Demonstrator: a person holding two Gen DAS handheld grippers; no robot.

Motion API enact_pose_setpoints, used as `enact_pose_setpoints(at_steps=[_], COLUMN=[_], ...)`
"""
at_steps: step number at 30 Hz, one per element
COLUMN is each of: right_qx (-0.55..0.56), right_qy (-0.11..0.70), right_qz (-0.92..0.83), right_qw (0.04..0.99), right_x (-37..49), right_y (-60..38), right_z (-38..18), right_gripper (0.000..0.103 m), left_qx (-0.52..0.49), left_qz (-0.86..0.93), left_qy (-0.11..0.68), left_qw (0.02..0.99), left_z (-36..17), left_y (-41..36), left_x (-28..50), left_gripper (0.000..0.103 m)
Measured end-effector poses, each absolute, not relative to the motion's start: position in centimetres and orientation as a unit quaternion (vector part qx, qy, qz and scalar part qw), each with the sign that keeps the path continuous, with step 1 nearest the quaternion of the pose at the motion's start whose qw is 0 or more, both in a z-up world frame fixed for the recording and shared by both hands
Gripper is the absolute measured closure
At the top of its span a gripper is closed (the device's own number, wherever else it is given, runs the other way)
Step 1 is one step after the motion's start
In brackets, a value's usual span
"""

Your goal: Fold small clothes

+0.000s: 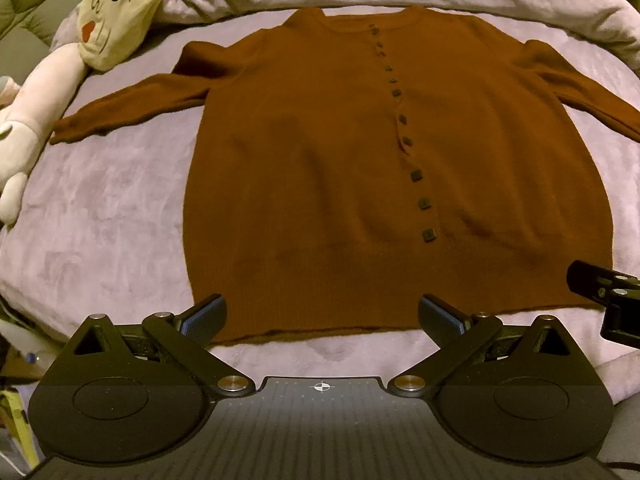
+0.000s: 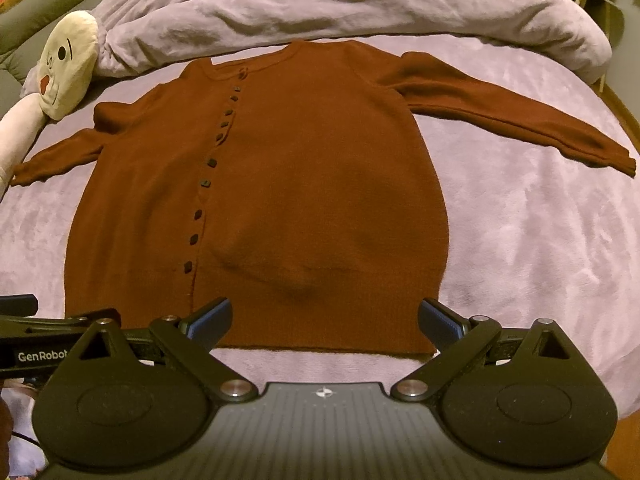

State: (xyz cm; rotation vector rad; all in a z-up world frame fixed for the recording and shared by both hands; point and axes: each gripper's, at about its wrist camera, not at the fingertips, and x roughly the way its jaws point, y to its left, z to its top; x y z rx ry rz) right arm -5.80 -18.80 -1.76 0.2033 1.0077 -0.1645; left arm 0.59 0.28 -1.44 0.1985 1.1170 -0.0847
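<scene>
Left wrist: left gripper [image 1: 322,320] agape, right gripper [image 2: 324,322] agape, cardigan [image 1: 360,168] flat ahead; best pinch hem corners evenly, lift together.

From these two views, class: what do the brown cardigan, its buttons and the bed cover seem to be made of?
Cardigan: likely knitted wool or acrylic; matte, with a ribbed hem.
Buttons: small dark squares, perhaps plastic or wood; too small to tell.
Bed cover: probably plush fleece or velvet; soft sheen with brushed, patchy nap marks.
</scene>
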Motion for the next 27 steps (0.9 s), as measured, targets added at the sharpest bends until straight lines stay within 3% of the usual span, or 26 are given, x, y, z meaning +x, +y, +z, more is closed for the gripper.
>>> enact_pose_setpoints(at_steps=[27], right_qx=[0.116], right_qy=[0.481], right_qz=[-0.063], right_qw=[0.867], right_x=[-5.5], right_y=[-19.2], right_z=[-3.1], right_gripper=[0.004], left_qx=[0.102], left_qz=[-0.034], left_qy=[0.534], left_qw=[0.839], left_z=[-2.4], left_y=[0.0], left_x=[1.3], left_gripper=[0.0])
